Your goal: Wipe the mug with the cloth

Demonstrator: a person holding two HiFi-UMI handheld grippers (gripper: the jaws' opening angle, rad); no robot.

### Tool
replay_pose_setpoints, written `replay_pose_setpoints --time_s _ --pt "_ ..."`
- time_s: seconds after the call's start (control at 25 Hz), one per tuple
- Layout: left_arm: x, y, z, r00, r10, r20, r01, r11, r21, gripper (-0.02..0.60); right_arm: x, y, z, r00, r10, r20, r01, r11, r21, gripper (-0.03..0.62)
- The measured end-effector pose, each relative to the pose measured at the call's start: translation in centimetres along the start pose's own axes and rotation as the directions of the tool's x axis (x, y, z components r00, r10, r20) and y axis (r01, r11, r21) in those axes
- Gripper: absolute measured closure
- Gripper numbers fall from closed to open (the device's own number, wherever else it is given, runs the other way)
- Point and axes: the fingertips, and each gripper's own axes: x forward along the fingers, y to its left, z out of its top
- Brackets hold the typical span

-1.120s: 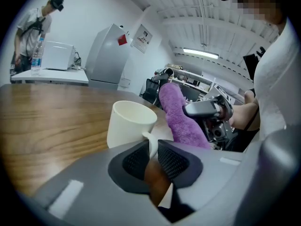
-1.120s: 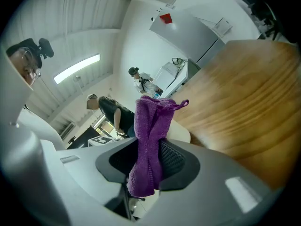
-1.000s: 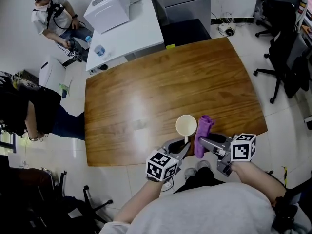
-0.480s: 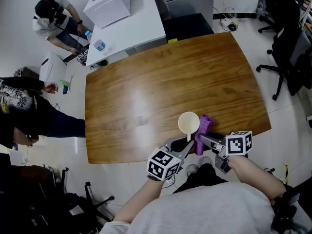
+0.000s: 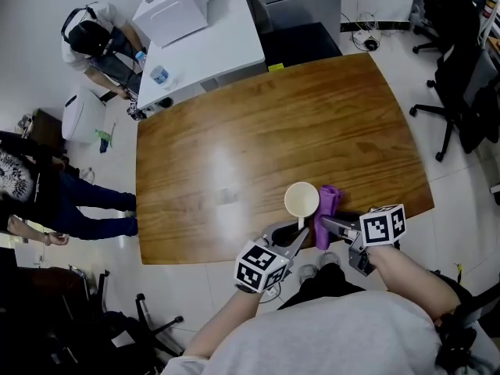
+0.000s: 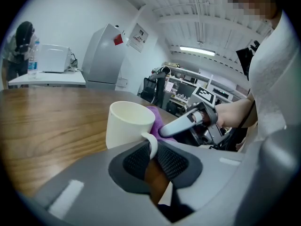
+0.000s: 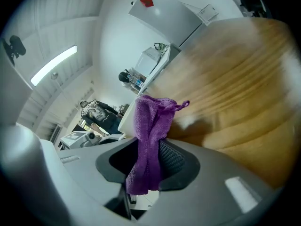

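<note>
Right at the near edge, the left gripper [image 6: 151,150] has its jaws nearly together, the ribbed pads pinching the handle of the white mug [image 6: 126,124], and that's a firm hold on the handle alone, the cup body sitting just past the fingertips, upright, mouth to the ceiling. On the other side, the right gripper [image 7: 148,160] is clamped on the purple cloth [image 7: 149,122]: the fabric runs straight up through the narrow gap, a loose tail hanging below the pads and the bunched top standing out beyond the tips. From overhead the two grippers angle in toward each other, and the cloth sits just to the right of the mug, pressed up against its side, with the cloth gripper's tips close beside the handle. All this is over the front rim of the big wooden table [image 5: 258,143], whose broad top stretches away behind. Farther out, a white table [image 5: 215,49] carries a white box and a water bottle [image 5: 160,77], and people stand off to the left.
</note>
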Motion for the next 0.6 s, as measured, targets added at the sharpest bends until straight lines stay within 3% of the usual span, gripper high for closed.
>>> replay_pose_setpoints --time_s 0.4,0.6 --pt "-2.4 2.2 -0.4 0.995 0.093 -0.026 -0.089 0.990 0.110 0.537 -2.7 3.0 5.0 0.994 0.080 0.074 -0.072 0.992 -0.104 0.461" --pt "-3.9 3.9 -0.3 0.989 0.148 -0.008 -0.147 0.983 0.109 0.535 -1.8 4.5 6.1 0.990 0.126 0.069 -0.118 0.987 -0.112 0.461"
